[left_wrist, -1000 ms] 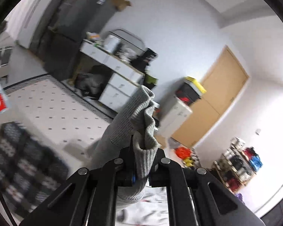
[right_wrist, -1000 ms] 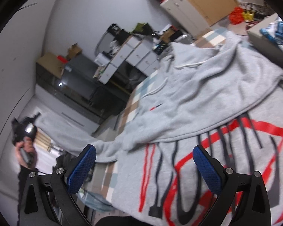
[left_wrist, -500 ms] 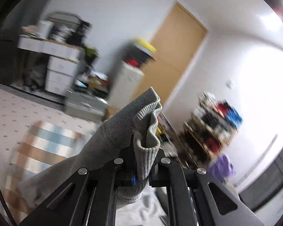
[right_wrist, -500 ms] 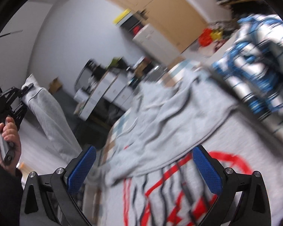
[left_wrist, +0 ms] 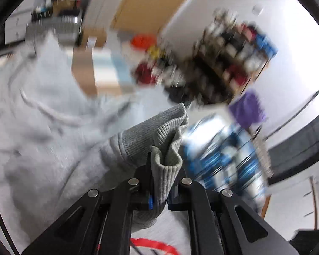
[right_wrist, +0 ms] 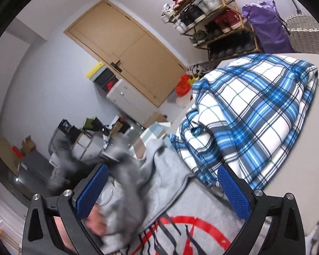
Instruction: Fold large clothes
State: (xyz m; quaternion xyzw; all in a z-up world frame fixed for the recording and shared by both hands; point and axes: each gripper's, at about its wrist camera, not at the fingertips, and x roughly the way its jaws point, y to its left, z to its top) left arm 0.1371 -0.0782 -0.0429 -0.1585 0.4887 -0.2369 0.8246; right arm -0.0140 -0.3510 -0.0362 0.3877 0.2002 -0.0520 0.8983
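Cluttered, the room held a tan door (right_wrist: 125, 48) and a shoe rack (right_wrist: 210, 19) behind the work surface; across that surface a grey hoodie (left_wrist: 42, 114) lay spread, its body left of the left gripper (left_wrist: 160, 187), a folded blue plaid blanket (right_wrist: 255, 114) just beyond it to the right; the left gripper's jaws were clamped on the ribbed cuff (left_wrist: 159, 140), so the sleeve ran back leftward to the body; the right gripper (right_wrist: 162, 193) stood wide open and empty above the hoodie, and the left, I judged, would lay the sleeve across.
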